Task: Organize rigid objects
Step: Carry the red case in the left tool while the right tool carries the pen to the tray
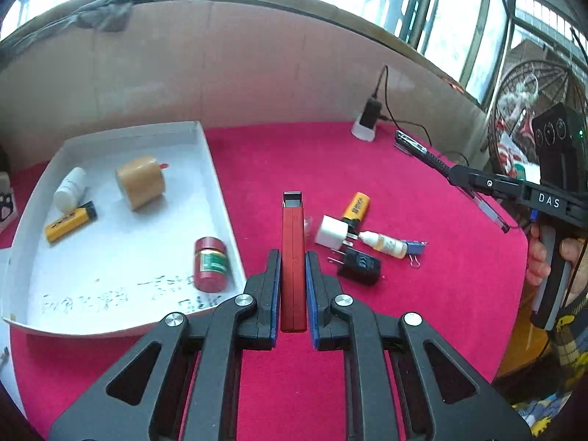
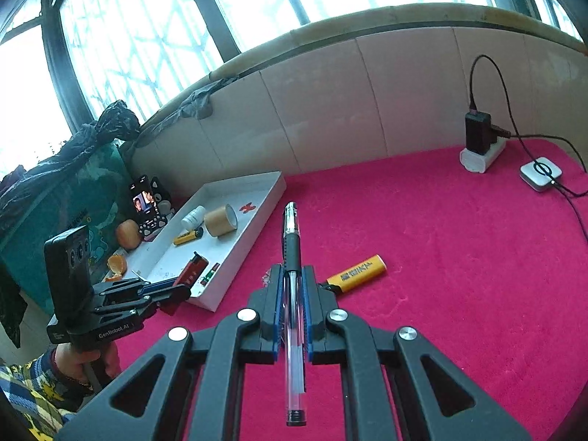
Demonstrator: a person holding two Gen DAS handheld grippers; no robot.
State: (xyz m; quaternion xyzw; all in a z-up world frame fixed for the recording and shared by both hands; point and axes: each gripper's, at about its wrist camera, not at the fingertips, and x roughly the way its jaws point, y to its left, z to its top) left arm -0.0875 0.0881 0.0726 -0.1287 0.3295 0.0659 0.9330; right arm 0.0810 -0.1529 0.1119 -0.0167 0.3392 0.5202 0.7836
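Red cloth (image 1: 422, 312) holds the job about half done: your white tray (image 1: 205, 154) has four items, your left gripper (image 1: 293, 257) clamps a red case (image 1: 293, 275), your right gripper (image 2: 294, 275) a pen (image 2: 293, 257); chargers (image 1: 345, 246), a dropper bottle (image 1: 386, 243), a clip (image 1: 415, 250) and a lighter (image 1: 355, 205) wait.

I saw a crimson tablecloth (image 1: 422, 294), a white tray (image 1: 205, 154), a yellow lighter (image 2: 358, 273) with black print, a red-capped jar (image 1: 210, 268) with a green label, tan tape roll (image 1: 141, 182), and my yellow-and-blue checked sleeve (image 2: 25, 393).
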